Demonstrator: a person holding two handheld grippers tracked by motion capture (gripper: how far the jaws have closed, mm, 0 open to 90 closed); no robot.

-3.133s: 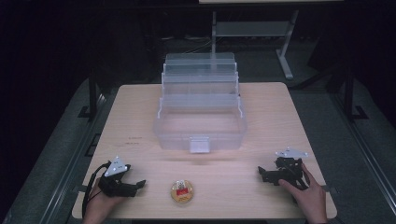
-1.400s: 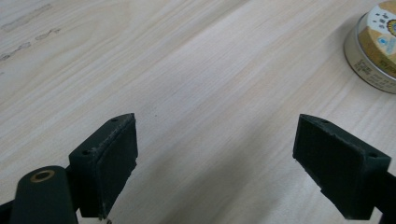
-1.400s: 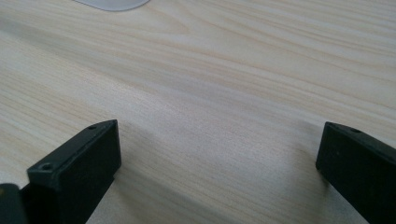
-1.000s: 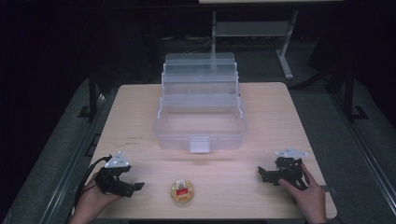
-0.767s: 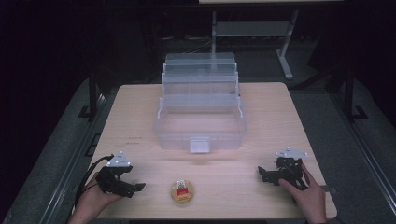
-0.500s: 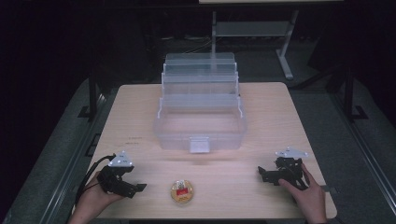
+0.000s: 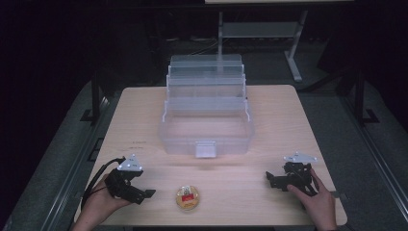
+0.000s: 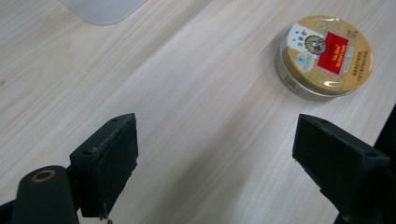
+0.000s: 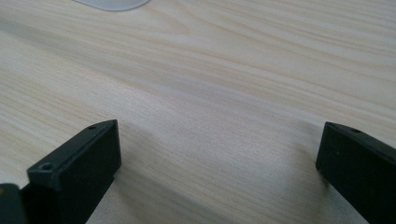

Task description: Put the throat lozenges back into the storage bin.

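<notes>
While the round gold tin (image 8: 325, 58) is lying on the tabletop (image 7: 269, 120) near its front edge, the left gripper (image 8: 215, 168) is pointing near it, jaws wide; the right gripper (image 9: 217, 163) is likewise gaping, well apart.

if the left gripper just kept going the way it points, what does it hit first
Probably the tin. The left gripper is open over bare table, with nothing between it and the tin, though the tin sits off to the right of its line, so it might only clip it or slide past.

Bare table (image 7: 231, 180) between left gripper (image 7: 144, 194) and tin (image 7: 188, 198).
</notes>
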